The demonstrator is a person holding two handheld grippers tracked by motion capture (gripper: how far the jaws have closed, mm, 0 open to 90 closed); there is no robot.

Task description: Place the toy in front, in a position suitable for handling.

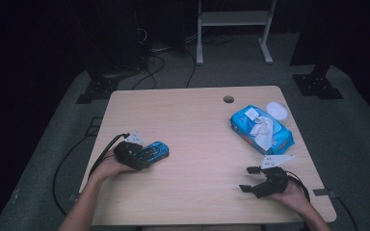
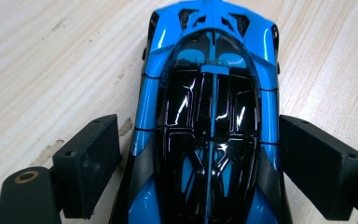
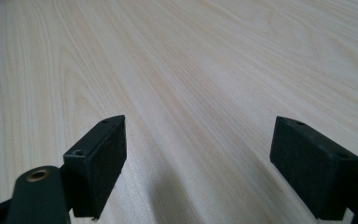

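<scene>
Straddling the blue toy car (image 2: pixel 209 121), the left claw (image 2: pixel 200 158) has one black pad on each flank of the body. Its jaws stand wide, and a thin gap shows along both sides, so the pads do not appear to press yet; the car rests on the counter (image 1: pixel 197 144) rather than in a firm hold. From the high view the car (image 1: pixel 153 152) lies at about nine o'clock on the counter, close to the near-left edge, nose pointing toward three o'clock. The right claw (image 1: pixel 251 179) sits at about five o'clock, jaws spread wide with nothing between them, pointing toward the middle of the counter.

Risks, as judged from this position: the car's shell is glossy and curves inward toward the roof, so pads closing high on the body could ride up and squeeze it out. An uneven closure, one pad meeting first, would likely push the car sideways on its wheels. Rolling is the main concern, since nothing blocks it fore or aft.

A blue packet of wipes (image 1: pixel 261 129), with a tissue pulled from it, and a white round lid (image 1: pixel 276 110) lie at about two o'clock, well apart from both claws.

Limits of view: the car's wheels and tail are cut off in the left gripper view, and actual pad contact cannot be confirmed. The packet's printing is too small to read.
</scene>
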